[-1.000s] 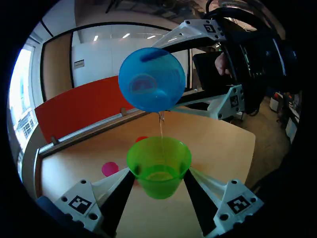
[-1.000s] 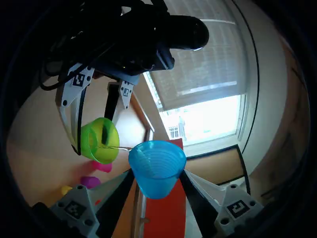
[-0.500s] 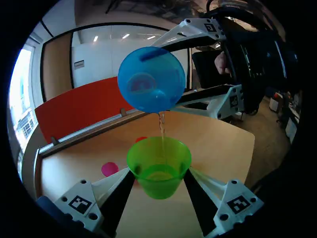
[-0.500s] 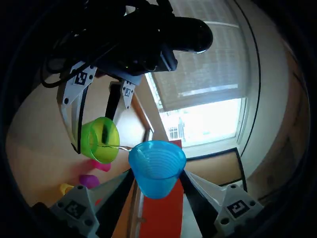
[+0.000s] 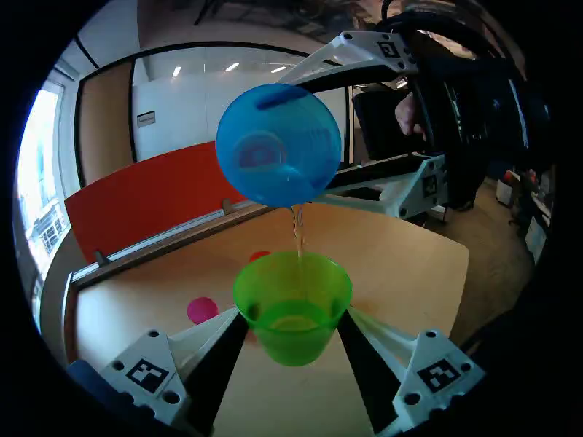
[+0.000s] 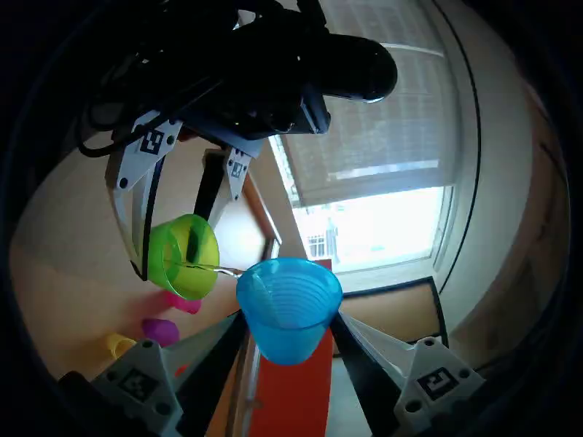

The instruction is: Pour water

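**Pouring, seen from both gripper views.** The left gripper (image 5: 291, 320) is clamped on the green cup (image 5: 291, 346). Both fingers press the cup's sides, and it is held upright above the wooden table (image 5: 415, 269).

The right gripper (image 6: 290, 324) is clamped in the same way on the blue cup (image 6: 289, 309). This cup is tipped well over, with its mouth turned toward the left gripper's camera and its lower lip directly above the green cup.

A thin stream of water (image 5: 297, 229) falls from that lip into the green cup, where a shallow pool lies at the bottom. The two cups are near each other but apart, joined by the stream alone.

A hand (image 5: 405, 116) grips the dark handle of the right gripper. On the table behind the green cup stand a pink cup (image 5: 201, 309) and a red cup (image 5: 259, 256), which is partly hidden. The right gripper view adds a yellow cup (image 6: 119, 342). A red partition (image 5: 146, 197) runs along the table's far edge.
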A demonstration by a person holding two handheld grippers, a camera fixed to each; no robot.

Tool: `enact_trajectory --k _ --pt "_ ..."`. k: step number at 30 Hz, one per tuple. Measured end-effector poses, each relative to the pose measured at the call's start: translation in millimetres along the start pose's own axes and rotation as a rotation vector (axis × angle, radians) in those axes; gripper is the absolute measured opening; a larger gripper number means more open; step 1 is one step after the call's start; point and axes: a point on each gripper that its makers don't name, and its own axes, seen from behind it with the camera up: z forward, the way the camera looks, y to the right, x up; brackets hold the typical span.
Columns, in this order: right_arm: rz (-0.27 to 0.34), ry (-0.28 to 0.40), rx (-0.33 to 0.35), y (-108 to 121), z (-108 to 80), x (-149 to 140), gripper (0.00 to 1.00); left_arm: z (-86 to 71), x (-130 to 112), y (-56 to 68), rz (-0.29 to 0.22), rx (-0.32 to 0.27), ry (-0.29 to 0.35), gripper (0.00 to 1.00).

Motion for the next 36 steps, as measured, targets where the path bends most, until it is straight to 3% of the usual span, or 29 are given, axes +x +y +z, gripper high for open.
enact_trajectory --k 20,36 --pt "-0.04 0.001 0.0 5 -3.5 4 0.86 2.3 1 -0.1 -0.003 0.001 0.002 0.81" --pt "-0.078 0.012 -0.008 14 7.4 -4 0.86 3.1 0 -1.1 -0.006 0.002 0.002 0.81"
